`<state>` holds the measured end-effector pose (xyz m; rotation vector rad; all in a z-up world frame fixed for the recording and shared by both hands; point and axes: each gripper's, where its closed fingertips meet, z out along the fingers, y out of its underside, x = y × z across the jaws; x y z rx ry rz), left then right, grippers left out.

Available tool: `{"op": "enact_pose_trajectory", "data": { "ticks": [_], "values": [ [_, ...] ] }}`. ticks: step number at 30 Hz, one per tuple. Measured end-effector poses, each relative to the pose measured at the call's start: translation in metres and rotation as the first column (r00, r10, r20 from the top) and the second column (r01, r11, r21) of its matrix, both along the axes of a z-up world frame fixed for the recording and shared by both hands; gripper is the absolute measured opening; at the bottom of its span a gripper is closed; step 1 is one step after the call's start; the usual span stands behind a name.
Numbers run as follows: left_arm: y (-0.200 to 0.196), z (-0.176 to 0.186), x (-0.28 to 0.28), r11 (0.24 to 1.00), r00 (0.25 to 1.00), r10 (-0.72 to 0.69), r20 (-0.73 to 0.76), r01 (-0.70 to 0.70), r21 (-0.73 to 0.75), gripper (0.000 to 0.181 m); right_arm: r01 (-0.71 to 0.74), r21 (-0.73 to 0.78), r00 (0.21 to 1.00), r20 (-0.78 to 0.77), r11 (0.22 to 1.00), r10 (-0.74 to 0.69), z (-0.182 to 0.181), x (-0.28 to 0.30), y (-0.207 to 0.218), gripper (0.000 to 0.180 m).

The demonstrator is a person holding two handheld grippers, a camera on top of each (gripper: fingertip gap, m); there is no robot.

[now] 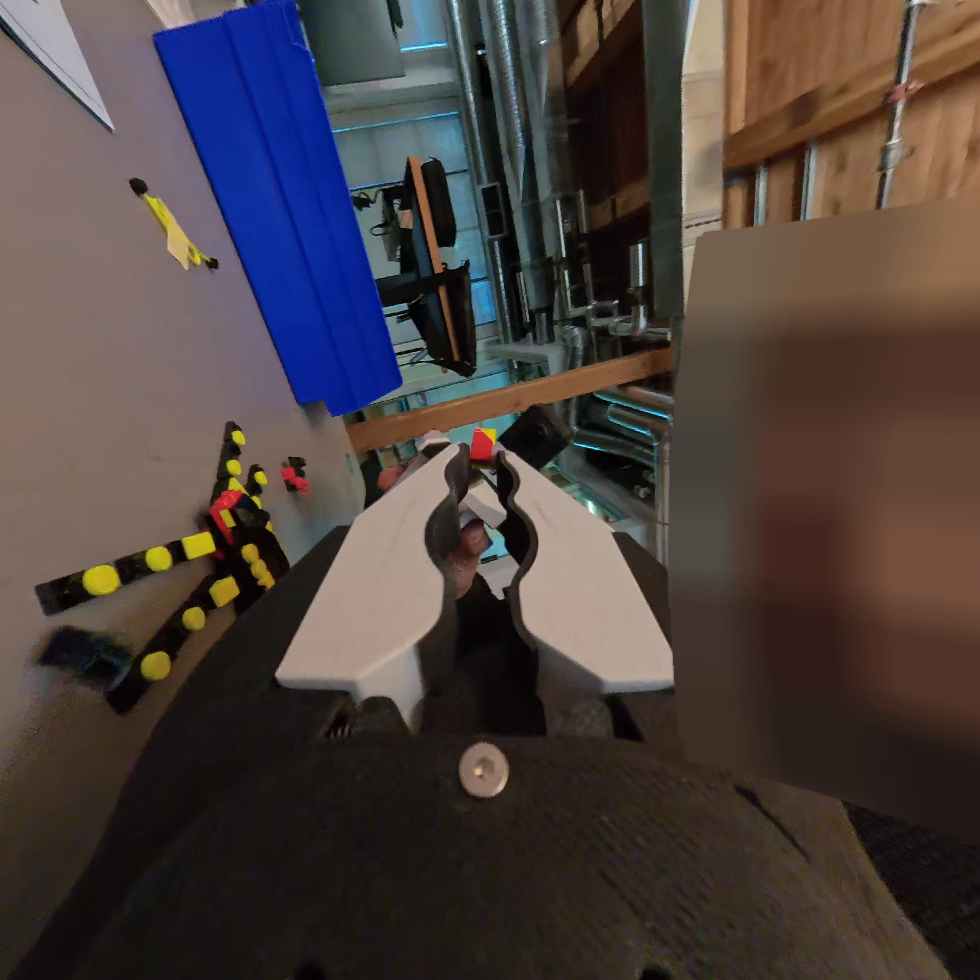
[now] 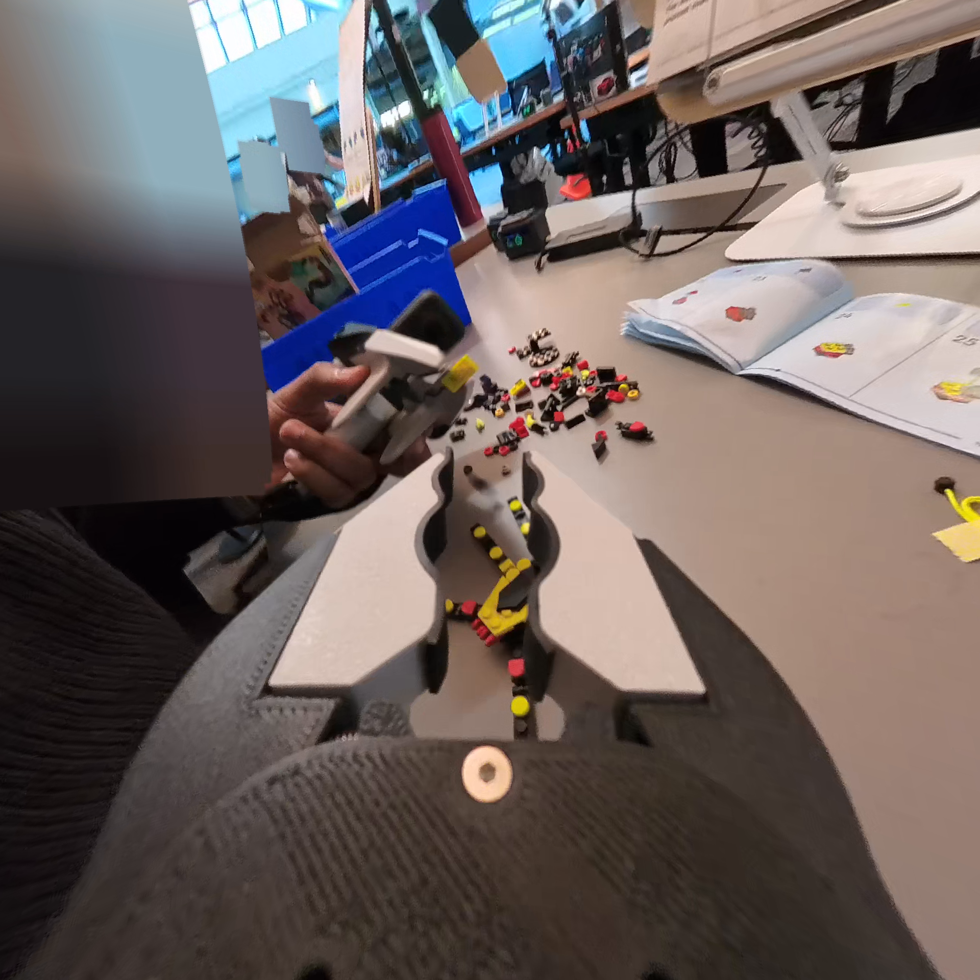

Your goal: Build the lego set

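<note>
My left gripper is shut on a small red, yellow and black lego piece at its fingertips and holds it in the air. In the right wrist view a hand holds this gripper up at the left, with the yellow piece at its tip. My right gripper is open and empty, just above the table. The black, yellow and red lego model lies flat on the grey table under its jaws. The model also shows in the left wrist view.
A pile of loose red, black and yellow pieces lies beyond the model. An open instruction booklet lies at the right. Blue bins stand at the back left, and a white monitor base at the back right. A yellow tag lies at the right. One gripper's finger ends stand about 5 centimetres off the other's. The yellow tag is about 20 centimetres from both grippers' fingertips. It turns up in the left wrist view as well.
</note>
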<state>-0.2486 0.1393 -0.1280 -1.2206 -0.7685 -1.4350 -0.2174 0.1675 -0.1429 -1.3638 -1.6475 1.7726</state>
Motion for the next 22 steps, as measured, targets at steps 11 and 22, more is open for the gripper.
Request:
{"op": "enact_pose_trajectory", "data": {
  "ticks": [11, 22],
  "values": [
    [-0.046, -0.008, -0.09, 0.943, 0.922, 0.296, -0.248, -0.323, -0.076, 0.007, 0.013, 0.15, 1.0, -0.001, 0.989, -0.013, -0.011, 0.005, 0.008, 0.027],
    [-0.043, 0.0, -0.053, 0.981, 0.978, 0.191, -0.086, -0.193, -0.017, 0.007, -0.032, 0.311, 0.997, -0.054, 0.95, 0.051, -0.015, -0.002, -0.008, 0.029]
  ]
}}
